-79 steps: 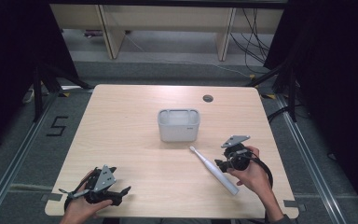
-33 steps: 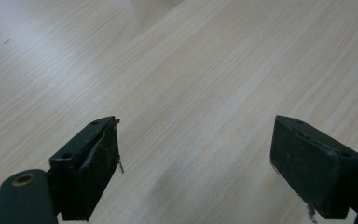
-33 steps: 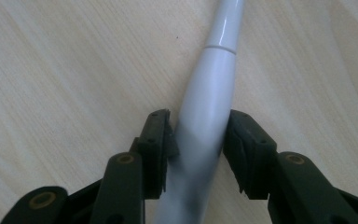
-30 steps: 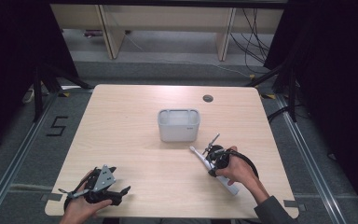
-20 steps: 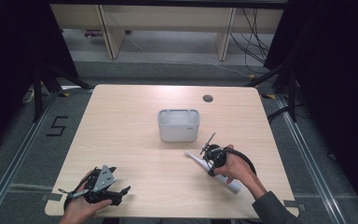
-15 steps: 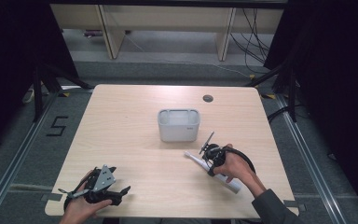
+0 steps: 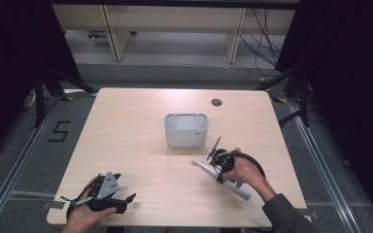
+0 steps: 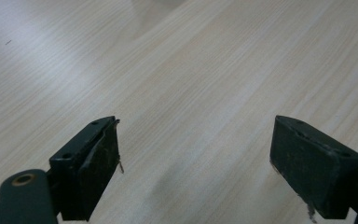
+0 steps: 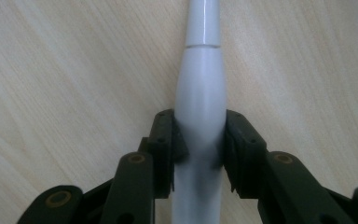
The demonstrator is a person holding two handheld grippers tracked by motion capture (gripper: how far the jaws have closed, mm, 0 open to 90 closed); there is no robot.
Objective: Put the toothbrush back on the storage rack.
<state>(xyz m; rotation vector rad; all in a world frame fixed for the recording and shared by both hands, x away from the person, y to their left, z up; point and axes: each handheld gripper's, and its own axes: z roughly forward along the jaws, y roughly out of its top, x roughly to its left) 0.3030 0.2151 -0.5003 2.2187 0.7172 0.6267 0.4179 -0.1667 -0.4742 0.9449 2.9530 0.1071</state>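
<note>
Fingers of the right gripper (image 9: 198, 149) clench the white toothbrush (image 9: 199, 98) near the surface's right edge; lifting likely follows. Left gripper (image 8: 196, 163) rests released.

High view overhead looking forward-down on the table (image 7: 141, 121), both gripper views close above that same tabletop

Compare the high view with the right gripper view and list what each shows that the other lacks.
High view alone: the grey bin, the left hand-held gripper with jaws apart near the table's front edge, and the whole table.
Right gripper view alone: both jaws pressed against the sides of the white toothbrush handle.
Shared: the right hand-held gripper on the toothbrush, and light wood tabletop.
</note>
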